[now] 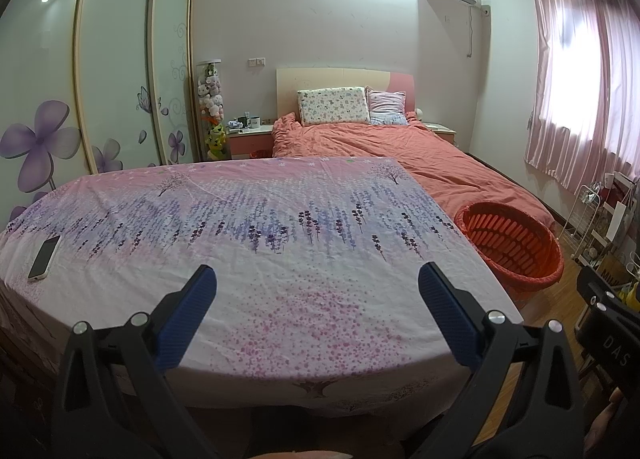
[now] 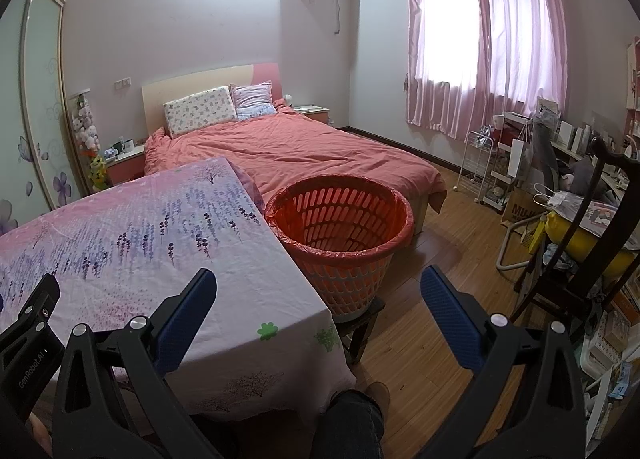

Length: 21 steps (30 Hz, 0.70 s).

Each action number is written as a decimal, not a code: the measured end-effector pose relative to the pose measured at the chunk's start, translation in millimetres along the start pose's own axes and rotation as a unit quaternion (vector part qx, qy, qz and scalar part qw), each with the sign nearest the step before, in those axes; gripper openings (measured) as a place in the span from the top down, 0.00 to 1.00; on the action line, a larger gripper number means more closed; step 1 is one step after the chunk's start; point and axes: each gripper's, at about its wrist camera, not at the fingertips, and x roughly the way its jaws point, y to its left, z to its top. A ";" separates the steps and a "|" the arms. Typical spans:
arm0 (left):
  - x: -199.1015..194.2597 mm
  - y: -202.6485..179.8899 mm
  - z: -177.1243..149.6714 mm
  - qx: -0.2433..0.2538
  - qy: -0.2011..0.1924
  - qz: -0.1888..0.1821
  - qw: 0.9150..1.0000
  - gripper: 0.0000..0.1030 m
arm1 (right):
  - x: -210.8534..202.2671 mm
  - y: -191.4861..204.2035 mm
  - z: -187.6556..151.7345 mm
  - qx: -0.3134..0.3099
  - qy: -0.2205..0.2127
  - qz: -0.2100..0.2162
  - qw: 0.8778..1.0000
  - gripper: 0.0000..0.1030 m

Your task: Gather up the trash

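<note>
Beside the cloth-draped table (image 2: 248, 291), a round slotted plastic basket (image 2: 340, 235) stands.

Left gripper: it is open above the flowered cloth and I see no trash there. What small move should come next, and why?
Probably sweep the left gripper toward its left to search. It is open and empty, and the flowered cloth carries only a phone, which is not trash. The lined orange basket beside the table looks empty, so nothing is collected yet.
</note>
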 end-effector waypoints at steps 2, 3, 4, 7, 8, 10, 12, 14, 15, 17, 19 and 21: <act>0.5 -0.1 0.6 -0.001 0.000 0.000 1.000 0.04 | 0.4 0.6 0.2 0.000 0.000 0.000 1.000 0.02; 0.2 0.0 0.0 -0.001 0.000 0.000 1.000 0.04 | 0.0 0.1 0.1 0.000 0.000 0.000 1.000 0.02; 0.4 -0.1 0.3 0.000 0.000 0.000 1.000 0.04 | 0.4 0.6 0.3 0.000 0.000 0.000 1.000 0.02; 0.5 -0.2 0.6 0.000 0.000 0.000 1.000 0.04 | 0.5 0.7 0.3 0.000 0.001 0.000 1.000 0.02; 0.4 -0.2 0.6 0.000 0.000 0.000 1.000 0.04 | 0.7 0.4 0.0 0.000 0.001 0.000 1.000 0.02; 0.3 0.0 0.4 -0.001 0.000 0.000 1.000 0.04 | 1.6 0.4 -0.5 0.000 0.001 0.001 1.000 0.02; 0.0 0.0 0.2 -0.001 0.000 0.002 1.000 0.04 | 1.3 0.3 -0.9 -0.001 0.001 0.001 1.000 0.02; 0.0 1.1 -0.7 -0.001 -0.001 0.002 1.000 0.04 | 1.9 0.9 -0.8 -0.001 0.001 0.001 1.000 0.02; -0.3 1.6 -1.3 -0.001 0.000 0.002 1.000 0.04 | 1.5 0.6 -1.2 -0.001 0.001 0.002 1.000 0.02; 0.1 1.1 -0.6 -0.001 0.000 0.001 1.000 0.04 | 1.9 1.1 -0.8 -0.001 0.001 0.001 1.000 0.02; 0.3 1.6 -1.3 -0.002 0.001 0.001 1.000 0.04 | 1.8 1.2 -0.8 -0.001 0.001 0.001 1.000 0.02; 0.1 3.1 -1.5 -0.003 0.002 0.002 1.000 0.04 | 1.9 1.3 -0.7 -0.001 0.001 0.001 1.000 0.02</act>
